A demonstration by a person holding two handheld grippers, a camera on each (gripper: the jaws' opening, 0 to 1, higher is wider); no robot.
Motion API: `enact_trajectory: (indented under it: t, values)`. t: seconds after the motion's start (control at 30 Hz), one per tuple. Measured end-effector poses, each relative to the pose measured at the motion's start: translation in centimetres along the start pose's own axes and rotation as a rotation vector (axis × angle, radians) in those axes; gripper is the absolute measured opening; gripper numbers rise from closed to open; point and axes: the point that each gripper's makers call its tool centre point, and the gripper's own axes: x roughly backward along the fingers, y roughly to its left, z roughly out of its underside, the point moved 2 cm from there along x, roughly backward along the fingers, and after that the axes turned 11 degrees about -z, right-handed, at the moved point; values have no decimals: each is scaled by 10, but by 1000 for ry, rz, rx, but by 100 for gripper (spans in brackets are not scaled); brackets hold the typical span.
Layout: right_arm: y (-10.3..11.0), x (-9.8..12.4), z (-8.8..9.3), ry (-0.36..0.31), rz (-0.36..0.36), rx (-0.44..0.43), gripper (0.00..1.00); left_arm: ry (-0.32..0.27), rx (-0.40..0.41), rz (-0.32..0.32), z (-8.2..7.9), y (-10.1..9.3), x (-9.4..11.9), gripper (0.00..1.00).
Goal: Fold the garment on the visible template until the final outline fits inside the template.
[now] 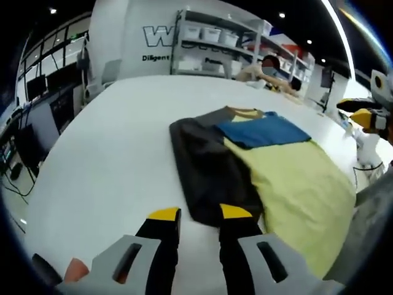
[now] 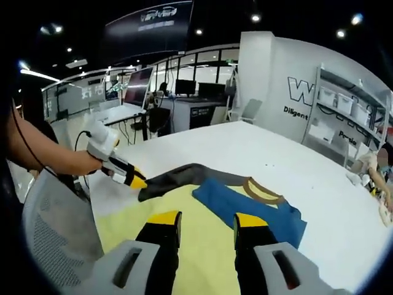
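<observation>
The garment point(image 1: 270, 166) is a colour-block T-shirt point(image 2: 245, 209) lying flat on the white table: 1 dark grey panel with a sleeve at one side, a pale yellow body, and a blue upper part folded over near the tan ribbed collar point(image 1: 245, 112). No template outline can be made out beneath it.

Left gripper view: garment point(image 1: 258, 166) lies on the table point(image 1: 116, 141), ahead and right of the left gripper point(image 1: 199, 215), whose tips sit at its near edge. Right gripper point(image 1: 362, 117) at far right, beside the garment. Shelves point(image 1: 221, 43) and a person point(image 1: 267, 70) behind the table.

Right gripper view: right gripper point(image 2: 209, 221) over the garment point(image 2: 245, 203); left gripper point(image 2: 132, 178) at its left edge. Desks with monitors point(image 2: 138, 86) behind the table point(image 2: 258, 147); shelves point(image 2: 350, 110) at right.
</observation>
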Motion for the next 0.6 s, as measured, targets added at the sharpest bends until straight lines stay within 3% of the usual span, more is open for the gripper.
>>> enact_trajectory:
  t: [0.17,0.3,0.53,0.6]
  values:
    - [-2,-12,-8,0,-15,18,30,1,15,18,-4,-1,-6,22]
    - [-5,-28,-12,13,-32,42,29,16,-37,42,-2,-5,-11,9]
    - [-18,-79,-21,42,-74,95,23,14,-54,34,-3,-2,-14,0]
    - [-23,-100,-16,81,-101,98,18,12,-52,29,-3,-1,-14,0]
